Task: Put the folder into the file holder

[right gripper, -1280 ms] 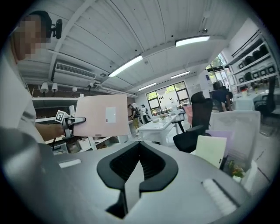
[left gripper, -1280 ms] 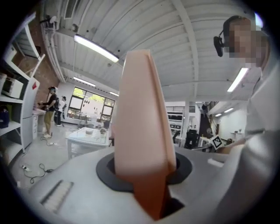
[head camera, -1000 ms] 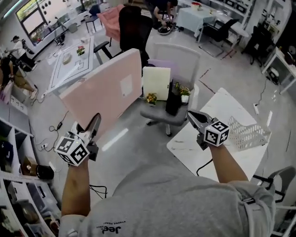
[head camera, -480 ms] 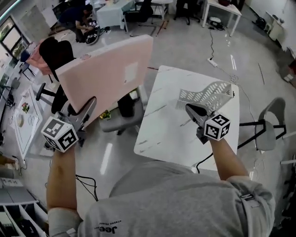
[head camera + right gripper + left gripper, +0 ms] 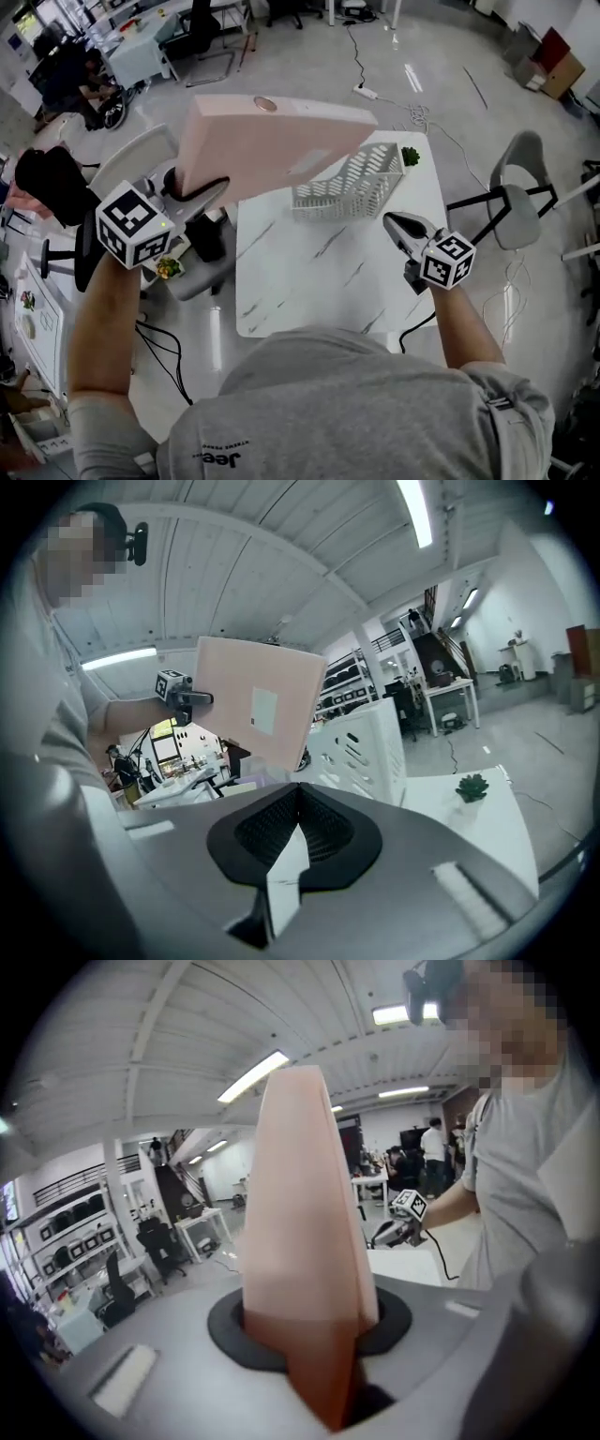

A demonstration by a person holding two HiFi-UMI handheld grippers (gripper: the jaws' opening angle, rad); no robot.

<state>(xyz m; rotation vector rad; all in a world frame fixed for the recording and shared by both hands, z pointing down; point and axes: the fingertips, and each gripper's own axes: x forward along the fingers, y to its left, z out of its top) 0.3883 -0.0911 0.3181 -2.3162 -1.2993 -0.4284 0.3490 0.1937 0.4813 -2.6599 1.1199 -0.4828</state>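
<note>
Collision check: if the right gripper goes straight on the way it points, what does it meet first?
Probably the white file holder: the right gripper points across bare table toward its near side. The pink folder hangs above that line, though depth is hard to judge.

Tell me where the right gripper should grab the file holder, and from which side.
Probably the file holder, by the top rim of its near mesh wall, toward the right end, coming from the person's side. That wall is thin and upright, so the right gripper can straddle it, and the folder held in the left gripper overhangs the left end.
</note>
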